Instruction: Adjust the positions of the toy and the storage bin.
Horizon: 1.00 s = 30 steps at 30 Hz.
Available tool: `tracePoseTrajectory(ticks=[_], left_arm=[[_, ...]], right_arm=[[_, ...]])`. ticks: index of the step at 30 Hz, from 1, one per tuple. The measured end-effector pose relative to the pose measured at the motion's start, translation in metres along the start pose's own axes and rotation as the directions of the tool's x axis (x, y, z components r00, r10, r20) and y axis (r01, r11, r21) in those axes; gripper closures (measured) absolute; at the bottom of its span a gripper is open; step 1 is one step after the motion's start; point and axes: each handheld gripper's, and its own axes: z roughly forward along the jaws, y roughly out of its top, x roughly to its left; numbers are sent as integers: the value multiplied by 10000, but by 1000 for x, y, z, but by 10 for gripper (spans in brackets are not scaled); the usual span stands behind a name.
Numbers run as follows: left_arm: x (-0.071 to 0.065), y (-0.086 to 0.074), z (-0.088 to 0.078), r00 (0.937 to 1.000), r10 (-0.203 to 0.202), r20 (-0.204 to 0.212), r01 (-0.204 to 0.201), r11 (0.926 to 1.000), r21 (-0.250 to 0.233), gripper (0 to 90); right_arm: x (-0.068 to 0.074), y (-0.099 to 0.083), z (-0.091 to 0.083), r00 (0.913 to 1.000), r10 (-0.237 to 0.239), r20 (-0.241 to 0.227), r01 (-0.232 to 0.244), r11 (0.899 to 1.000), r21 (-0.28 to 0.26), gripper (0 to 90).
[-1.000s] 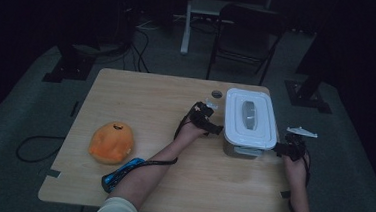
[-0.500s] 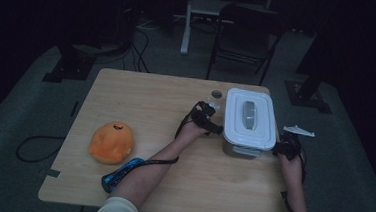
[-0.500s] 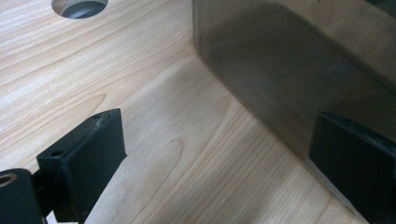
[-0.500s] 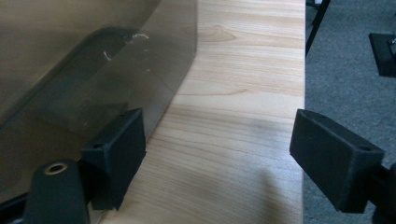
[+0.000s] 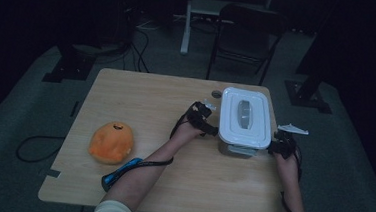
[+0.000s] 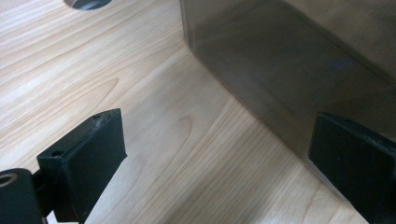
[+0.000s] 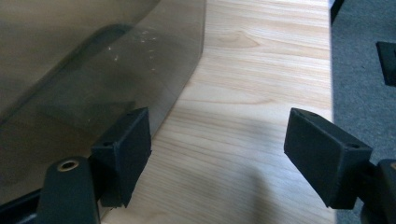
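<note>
A clear storage box with a white lid (image 5: 245,121) stands on the right part of the wooden table (image 5: 151,103). My left gripper (image 5: 210,120) is at the box's left side. In the left gripper view it (image 6: 219,135) stands open over bare wood, its right jaw close against the smoky box wall (image 6: 289,56). My right gripper (image 5: 279,142) is at the box's right side near the table edge. In the right gripper view it (image 7: 219,135) is open; its jaws have just been closing, with only bare table between them and the left jaw beside the box wall (image 7: 93,56).
An orange plush toy (image 5: 112,142) lies at the front left, with a blue object (image 5: 121,171) near the front edge under the left forearm. A round cable hole (image 5: 216,94) sits behind the left gripper. A dark chair (image 5: 246,30) stands beyond the table.
</note>
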Motion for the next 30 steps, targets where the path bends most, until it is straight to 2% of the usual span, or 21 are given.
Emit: tracePoseTrajectory(ticks=[9, 15, 19, 25, 30], left_arm=[[10, -10, -13, 9999, 44, -136, -42, 9999, 149, 45], [15, -19, -23, 9998, -121, -149, 124, 9998, 171, 45], [20, -27, -32, 9995, -74, -305, 81, 9997, 245, 45], [25, -37, -46, 9988, -72, -488, 84, 9997, 237, 45], [32, -47, -58, 9982, -228, -549, 240, 9995, 215, 45]], right_arm=[[16, 6, 7, 9990, -377, -236, 380, 9992, 111, 226], [26, 10, 10, 9973, -603, -418, 610, 9980, 163, 228], [37, 11, 14, 9946, -707, -760, 719, 9973, 133, 227], [51, 15, 18, 9916, -941, -882, 957, 9953, 140, 228], [63, 16, 22, 9874, -1089, -1145, 1110, 9937, 123, 228]])
